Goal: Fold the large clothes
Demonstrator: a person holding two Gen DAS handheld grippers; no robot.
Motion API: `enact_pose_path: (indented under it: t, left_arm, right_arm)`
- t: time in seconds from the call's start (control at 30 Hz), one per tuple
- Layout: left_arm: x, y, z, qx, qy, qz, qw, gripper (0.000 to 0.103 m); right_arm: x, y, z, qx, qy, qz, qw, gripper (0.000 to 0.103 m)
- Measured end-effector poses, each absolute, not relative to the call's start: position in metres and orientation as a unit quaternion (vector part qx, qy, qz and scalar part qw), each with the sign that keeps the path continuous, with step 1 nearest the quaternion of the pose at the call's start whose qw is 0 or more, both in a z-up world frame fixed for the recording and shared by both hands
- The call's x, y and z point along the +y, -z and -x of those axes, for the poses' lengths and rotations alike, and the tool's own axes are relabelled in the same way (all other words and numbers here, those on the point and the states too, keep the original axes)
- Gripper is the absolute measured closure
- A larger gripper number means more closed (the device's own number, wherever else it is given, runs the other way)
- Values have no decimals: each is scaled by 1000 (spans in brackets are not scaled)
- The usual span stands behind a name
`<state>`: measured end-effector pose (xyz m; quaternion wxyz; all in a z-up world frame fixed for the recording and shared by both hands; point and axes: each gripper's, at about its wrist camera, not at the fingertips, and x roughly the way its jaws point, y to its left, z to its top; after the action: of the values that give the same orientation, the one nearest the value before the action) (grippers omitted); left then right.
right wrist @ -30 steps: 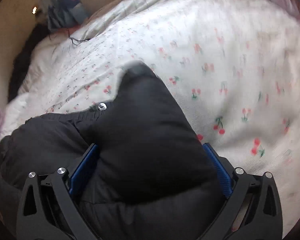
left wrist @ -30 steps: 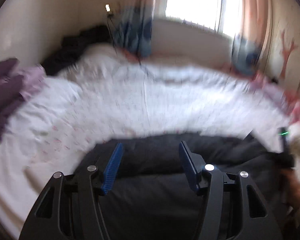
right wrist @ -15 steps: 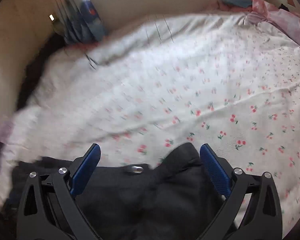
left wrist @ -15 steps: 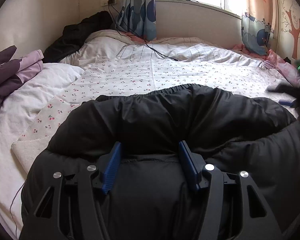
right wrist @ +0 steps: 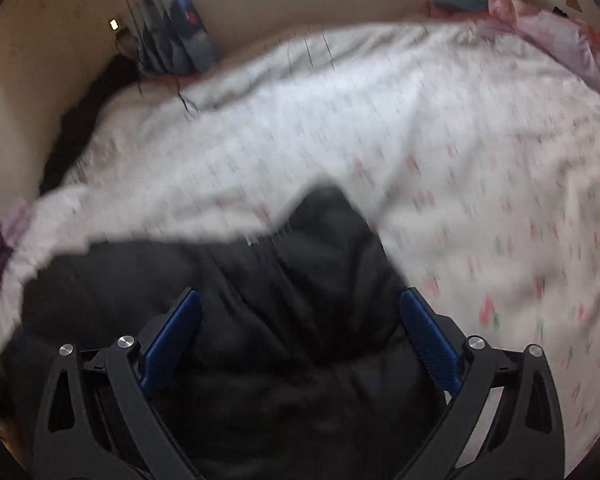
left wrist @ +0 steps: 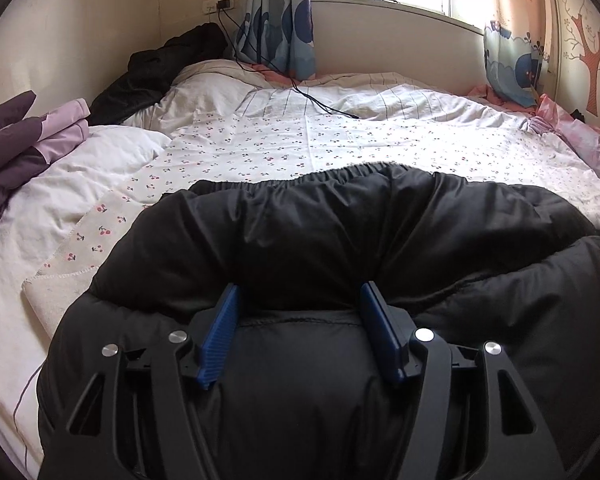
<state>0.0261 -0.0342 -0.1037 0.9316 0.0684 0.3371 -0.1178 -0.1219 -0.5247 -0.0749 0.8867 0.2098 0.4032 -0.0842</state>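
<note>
A: What do you see on the left side?

B: The black padded jacket (left wrist: 324, 248) now lies on the bed (left wrist: 284, 144), with its elastic hem turned toward the window. A second ago the left gripper (left wrist: 300, 328) was higher and the view was blurred; now it is low over the jacket and sharp. Its fingers (left wrist: 220, 336) are opening, with a fold of the jacket between them, so I think it lets go.

A: And on the right?

B: The right gripper (right wrist: 300, 332) was low over a raised flap of the jacket; half a second ago it had pulled back. Now its picture is blurred and it stands over the jacket again. Its fingers (right wrist: 428, 336) are wide apart, with cloth below them but not pinched.

A: What does this mean for the folding?

B: One fold seems laid down. Probably both grippers need a new hold for the next fold.
</note>
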Motion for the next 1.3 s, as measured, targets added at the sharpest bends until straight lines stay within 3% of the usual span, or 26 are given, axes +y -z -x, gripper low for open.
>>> enact_pose_path:
  t: [0.1,0.2,0.33,0.43,0.5,0.57,0.63,0.8,0.87,1.03,1.3]
  left_arm:
    - [-40,104,-23,332,114,-82,933,41]
    - [-41,106,-22,331,106,-91,933,40]
    - [-37,105,-18,326,105,-86,936,39]
    - [-36,105,-18,323,109,-82,936,39]
    - [-35,104,-16,321,111,-81,937,39]
    - [-35,105,-16,319,111,-81,938,38]
    - [-35,105,-16,319,112,-79,938,38]
    - [-34,105,-15,318,114,-74,938,38]
    - [-33,105,-16,317,116,-70,939,38]
    - [-27,103,-17,317,123,-51,939,36]
    - [-29,105,-15,315,122,-53,940,35]
  right_arm:
    - [-556,105,137,392,58,-305,866,7]
    - [-545,78,144,406,80,-270,869,7]
    - [-507,33,196,355,68,-198,911,7]
    - [-486,68,212,391,80,-142,906,7]
    - [-492,88,224,369,67,-170,911,7]
    - [-496,77,224,390,91,-196,895,7]
    - [-482,43,225,349,78,-180,916,7]
    - [-420,-24,171,314,-10,-96,945,7]
    - [-399,-20,141,324,-38,-83,942,7]
    - [-384,59,81,430,-62,-80,897,7]
    - [-348,-4,54,380,-80,-43,920,7]
